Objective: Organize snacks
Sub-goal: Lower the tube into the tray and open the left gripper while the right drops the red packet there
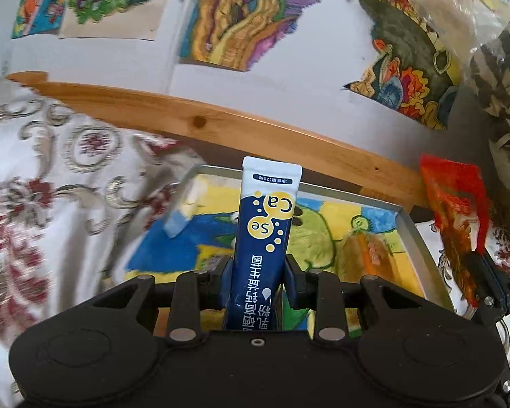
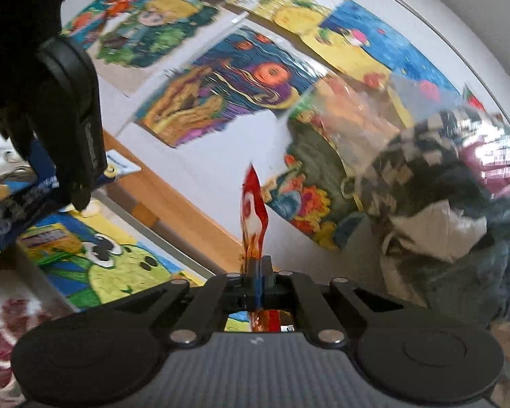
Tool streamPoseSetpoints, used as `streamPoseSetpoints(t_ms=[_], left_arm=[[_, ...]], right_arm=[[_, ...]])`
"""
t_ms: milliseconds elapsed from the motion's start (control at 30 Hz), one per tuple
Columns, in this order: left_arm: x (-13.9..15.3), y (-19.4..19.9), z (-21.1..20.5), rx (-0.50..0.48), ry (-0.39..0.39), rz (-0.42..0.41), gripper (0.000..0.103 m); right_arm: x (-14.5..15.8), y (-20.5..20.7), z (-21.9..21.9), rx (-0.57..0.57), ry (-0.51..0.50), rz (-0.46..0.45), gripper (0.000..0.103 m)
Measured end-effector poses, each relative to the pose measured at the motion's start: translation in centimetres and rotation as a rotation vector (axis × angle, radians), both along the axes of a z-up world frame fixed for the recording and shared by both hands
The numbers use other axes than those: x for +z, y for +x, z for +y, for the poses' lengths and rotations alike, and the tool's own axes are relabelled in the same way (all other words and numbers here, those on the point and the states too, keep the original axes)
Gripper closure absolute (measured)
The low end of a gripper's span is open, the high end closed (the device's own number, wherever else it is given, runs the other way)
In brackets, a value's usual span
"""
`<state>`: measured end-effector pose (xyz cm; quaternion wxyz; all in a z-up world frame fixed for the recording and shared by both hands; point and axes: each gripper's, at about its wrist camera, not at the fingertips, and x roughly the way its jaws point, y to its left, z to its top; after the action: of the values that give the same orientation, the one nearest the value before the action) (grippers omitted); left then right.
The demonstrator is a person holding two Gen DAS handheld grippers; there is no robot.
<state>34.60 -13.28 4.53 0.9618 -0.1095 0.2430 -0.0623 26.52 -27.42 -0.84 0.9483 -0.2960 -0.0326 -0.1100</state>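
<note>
Here my left tool (image 1: 256,272) pinches the light, floppy blue sachet (image 1: 267,224) mid-body, my right tool (image 2: 259,272) the slippery red packet (image 2: 254,214) low down.

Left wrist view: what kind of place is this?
Probably a home room, perhaps a child's: crayon drawings taped to the wall, a floral embroidered cloth, and a wooden rail behind a framed drawing.

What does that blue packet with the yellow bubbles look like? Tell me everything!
The blue packet is a long, thin stick pouch of shiny, slightly creased film. It is dark blue with a white sealed end, yellow circles reading "Ca" and "Se", and white Chinese writing. The left gripper pinches its sides, so it points away from the camera, above a silver-rimmed tray with a colourful drawing inside.
</note>
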Motion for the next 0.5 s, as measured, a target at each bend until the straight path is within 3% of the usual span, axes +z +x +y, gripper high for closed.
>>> streamPoseSetpoints(t_ms=[200, 367, 500], left_arm=[[-0.5, 3.9, -2.9, -0.017, 0.024, 0.008, 0.07], [-1.7, 6.1, -4.2, 0.001, -0.02, 0.055, 0.07], [-3.0, 7.2, -5.2, -0.018, -0.008, 0.083, 0.07]], right_arm=[[-1.3, 1.6, -1.2, -0.001, 0.06, 0.042, 0.103], [-1.8, 2.3, -1.7, 0.011, 0.105, 0.064, 0.103], [-1.7, 2.9, -2.5, 0.017, 0.165, 0.073, 0.103]])
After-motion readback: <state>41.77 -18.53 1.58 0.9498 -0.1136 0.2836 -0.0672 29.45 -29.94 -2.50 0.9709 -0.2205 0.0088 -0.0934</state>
